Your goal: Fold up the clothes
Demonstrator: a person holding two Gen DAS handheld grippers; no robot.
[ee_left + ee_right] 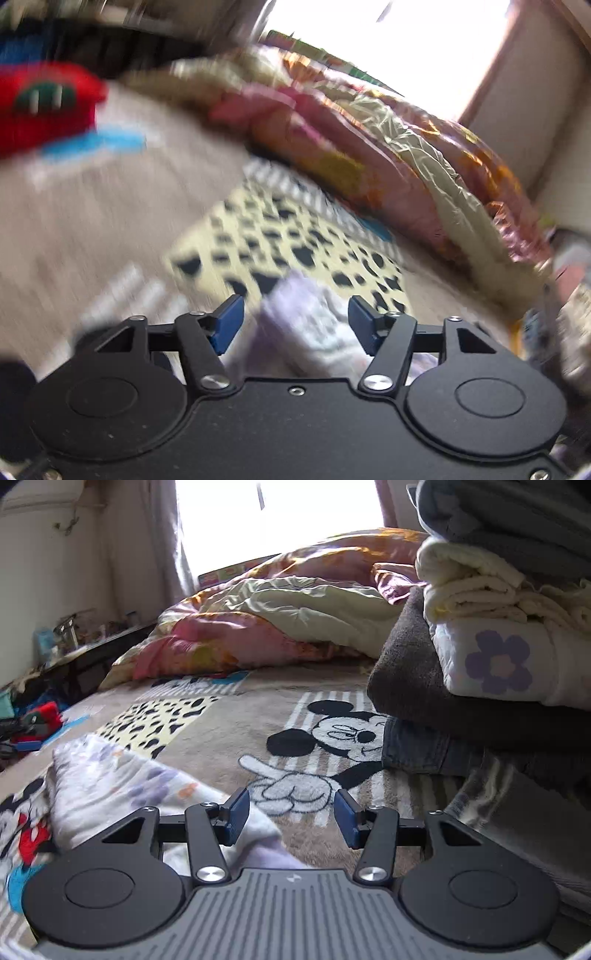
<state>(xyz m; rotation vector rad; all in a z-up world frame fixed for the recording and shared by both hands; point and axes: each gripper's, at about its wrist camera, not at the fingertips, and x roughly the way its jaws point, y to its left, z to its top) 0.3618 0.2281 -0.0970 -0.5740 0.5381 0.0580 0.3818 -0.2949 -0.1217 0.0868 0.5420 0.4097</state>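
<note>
A white garment with pale purple flowers point(110, 775) lies rumpled on the cartoon-mouse blanket point(332, 734). In the right wrist view it is at the lower left, and its edge passes under the left finger of my right gripper point(291, 812). That gripper's jaws stand apart with bare blanket between the pads. In the blurred left wrist view the same garment point(314, 339) bunches up between the blue pads of my left gripper point(295, 317). The left jaws are apart too, with a gap showing on each side of the cloth.
A tall stack of folded clothes point(480, 664) rises close on the right in the right wrist view. A crumpled pink and cream quilt point(277, 620) lies at the back by the bright window. A red toy point(44, 107) sits at the blanket's left edge, near a low cluttered shelf point(74, 642).
</note>
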